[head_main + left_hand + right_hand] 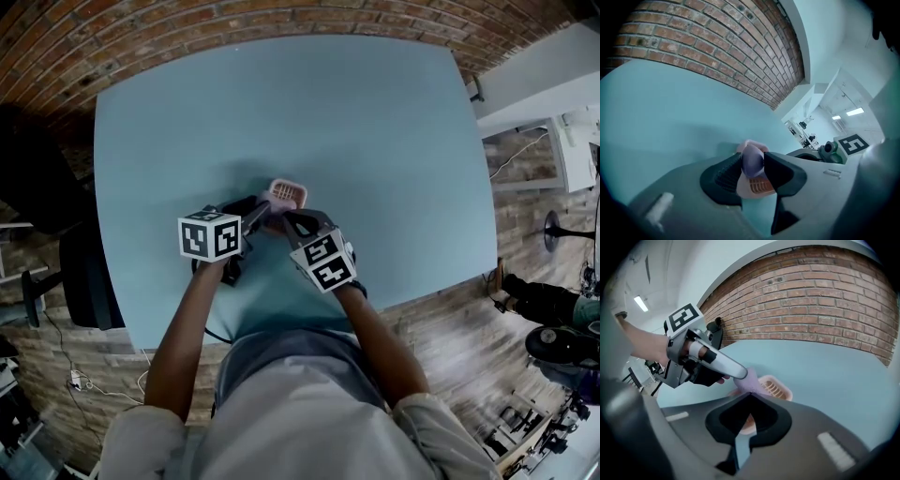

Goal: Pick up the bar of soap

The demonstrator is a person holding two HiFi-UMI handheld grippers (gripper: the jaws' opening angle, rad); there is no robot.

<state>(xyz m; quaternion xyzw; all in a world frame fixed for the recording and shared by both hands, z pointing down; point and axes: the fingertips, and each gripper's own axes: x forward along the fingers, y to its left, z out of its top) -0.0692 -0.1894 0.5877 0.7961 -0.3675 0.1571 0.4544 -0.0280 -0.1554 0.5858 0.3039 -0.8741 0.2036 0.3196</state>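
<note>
A lilac bar of soap [752, 160] sits pinched between the black pads of my left gripper [752, 169], just above a pink ribbed soap dish [759, 186]. In the right gripper view the same bar [751, 380] hangs at the tip of the left gripper [740, 373], over the near end of the dish [777, 386]. My right gripper [750, 395] has its tips together right at the dish's near rim; whether they pinch the rim is hidden. In the head view both grippers, left [267, 214] and right [287, 223], meet at the dish [286, 193].
The dish stands near the middle front of a light blue table [328, 112]. A brick wall runs behind the table's far edge. A black chair [56, 244] stands off the left side, and wooden floor lies to the right.
</note>
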